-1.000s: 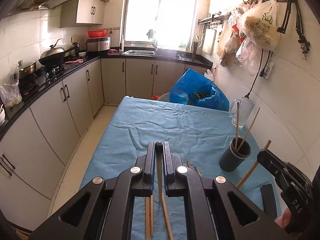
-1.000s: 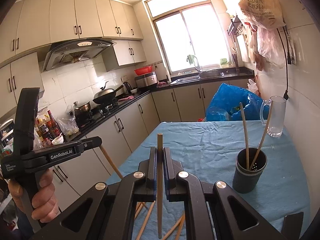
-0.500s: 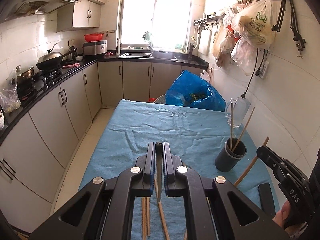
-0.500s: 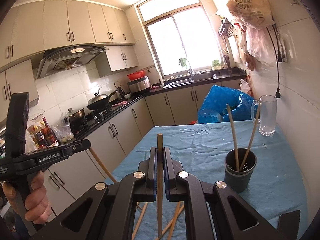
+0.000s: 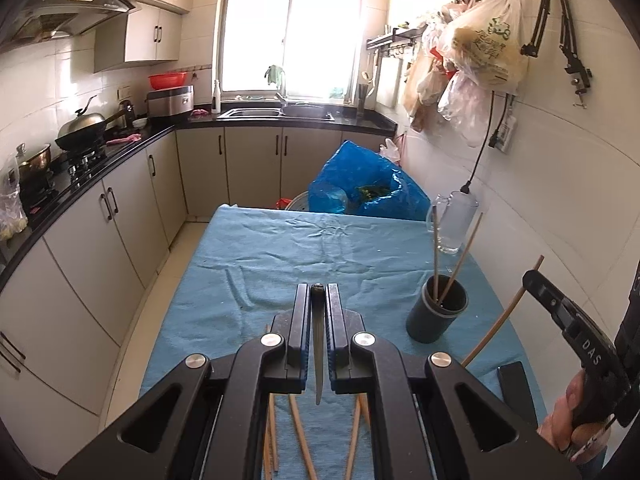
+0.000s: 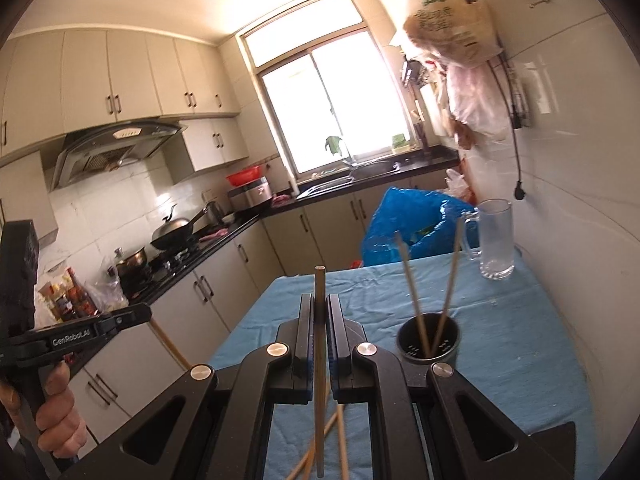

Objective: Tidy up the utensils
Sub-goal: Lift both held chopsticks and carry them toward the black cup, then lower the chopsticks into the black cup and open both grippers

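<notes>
My left gripper [image 5: 318, 290] is shut on a wooden chopstick [image 5: 318, 344] and holds it above the blue cloth. My right gripper [image 6: 319, 300] is shut on another chopstick [image 6: 319, 360], held upright in the air; it also shows in the left wrist view [image 5: 500, 316]. A dark grey utensil cup [image 5: 437, 312] stands on the cloth to the right with two chopsticks [image 5: 435, 256] in it; it also shows in the right wrist view [image 6: 429, 342]. Several loose chopsticks [image 5: 298, 436] lie on the cloth under both grippers.
A table covered by blue cloth [image 5: 280, 272] runs forward. A glass mug [image 5: 454, 224] stands at the far right, near a blue bag [image 5: 368, 192]. A tiled wall is on the right, kitchen cabinets [image 5: 100, 232] on the left. A black block [image 5: 516, 384] lies at the right.
Both grippers have risen and tilted up while keeping their chopsticks. The cup now sits lower and farther in both views.
</notes>
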`<state>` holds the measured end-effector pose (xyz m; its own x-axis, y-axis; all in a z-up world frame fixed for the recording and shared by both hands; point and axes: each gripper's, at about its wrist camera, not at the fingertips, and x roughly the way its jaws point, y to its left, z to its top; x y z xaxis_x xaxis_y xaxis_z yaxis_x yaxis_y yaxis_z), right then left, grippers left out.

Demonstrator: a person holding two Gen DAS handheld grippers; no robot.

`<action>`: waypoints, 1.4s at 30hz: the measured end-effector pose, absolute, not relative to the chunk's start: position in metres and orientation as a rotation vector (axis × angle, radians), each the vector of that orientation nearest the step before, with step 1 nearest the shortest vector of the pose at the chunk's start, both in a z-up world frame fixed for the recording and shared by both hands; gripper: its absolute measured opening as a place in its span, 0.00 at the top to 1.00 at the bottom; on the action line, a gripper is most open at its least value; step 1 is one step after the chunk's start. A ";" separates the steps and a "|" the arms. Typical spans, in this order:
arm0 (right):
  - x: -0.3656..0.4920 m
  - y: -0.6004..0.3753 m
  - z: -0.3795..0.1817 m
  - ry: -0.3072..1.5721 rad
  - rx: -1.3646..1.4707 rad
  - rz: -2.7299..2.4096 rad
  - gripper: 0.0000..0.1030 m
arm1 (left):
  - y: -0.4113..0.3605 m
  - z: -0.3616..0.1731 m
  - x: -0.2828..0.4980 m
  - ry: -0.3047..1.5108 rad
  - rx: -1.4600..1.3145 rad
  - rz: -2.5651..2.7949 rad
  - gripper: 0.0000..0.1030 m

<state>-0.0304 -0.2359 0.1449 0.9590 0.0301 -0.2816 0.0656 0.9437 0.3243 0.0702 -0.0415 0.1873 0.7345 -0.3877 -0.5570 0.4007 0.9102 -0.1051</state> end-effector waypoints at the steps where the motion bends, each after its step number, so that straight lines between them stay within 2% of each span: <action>1: -0.033 -0.240 0.146 0.282 0.345 -0.028 0.94 | -0.044 0.188 0.069 0.608 0.024 -0.440 0.94; 22: -0.060 -0.308 0.188 0.162 0.365 -0.165 0.94 | -0.129 0.233 0.068 0.574 0.081 -0.603 0.94; 31: -0.039 -0.324 0.212 0.121 0.340 -0.212 0.94 | -0.166 0.261 0.081 0.540 0.092 -0.646 0.94; 42: 0.007 -0.348 0.206 0.135 0.336 -0.257 0.94 | -0.204 0.279 0.114 0.532 0.051 -0.689 0.94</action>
